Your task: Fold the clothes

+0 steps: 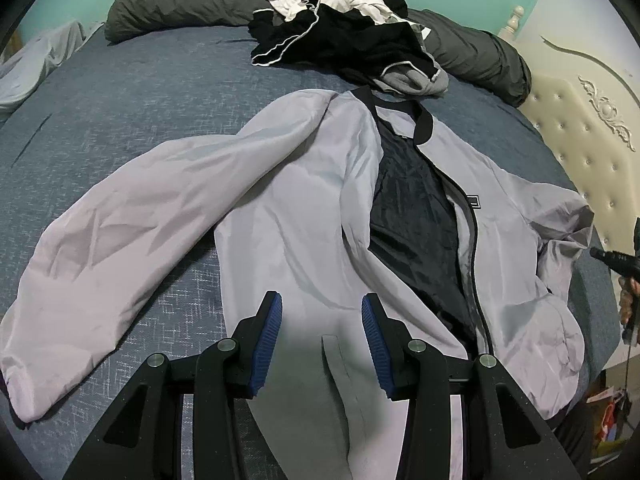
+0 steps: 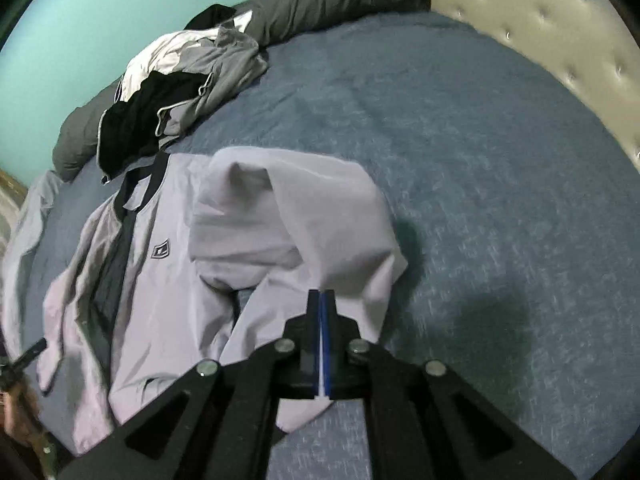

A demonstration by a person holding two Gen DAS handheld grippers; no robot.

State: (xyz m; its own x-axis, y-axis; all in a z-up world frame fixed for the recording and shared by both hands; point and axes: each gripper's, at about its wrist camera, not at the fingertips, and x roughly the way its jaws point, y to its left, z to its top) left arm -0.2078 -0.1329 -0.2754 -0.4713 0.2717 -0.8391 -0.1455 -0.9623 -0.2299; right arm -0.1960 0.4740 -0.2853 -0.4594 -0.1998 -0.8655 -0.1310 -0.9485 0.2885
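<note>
Jacket sleeve (image 2: pixel 304 216) pinched in right hand-held gripper (image 2: pixel 323 300), left hand-held gripper (image 1: pixel 322 304) agape.

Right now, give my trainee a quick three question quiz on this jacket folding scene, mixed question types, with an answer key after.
1. True or false: the left gripper is clamped on the grey jacket.
2. Which part of the jacket does the right gripper hold?
A. the black collar
B. a sleeve
C. the chest logo
3. Fill in: the heap of unfolded clothes lies on the bed just beyond the jacket's ____.

Key
1. False: its jaws stand open above the fabric.
2. B: the sleeve is pinched and lifted, draping from the shut jaws.
3. Collar.
</note>
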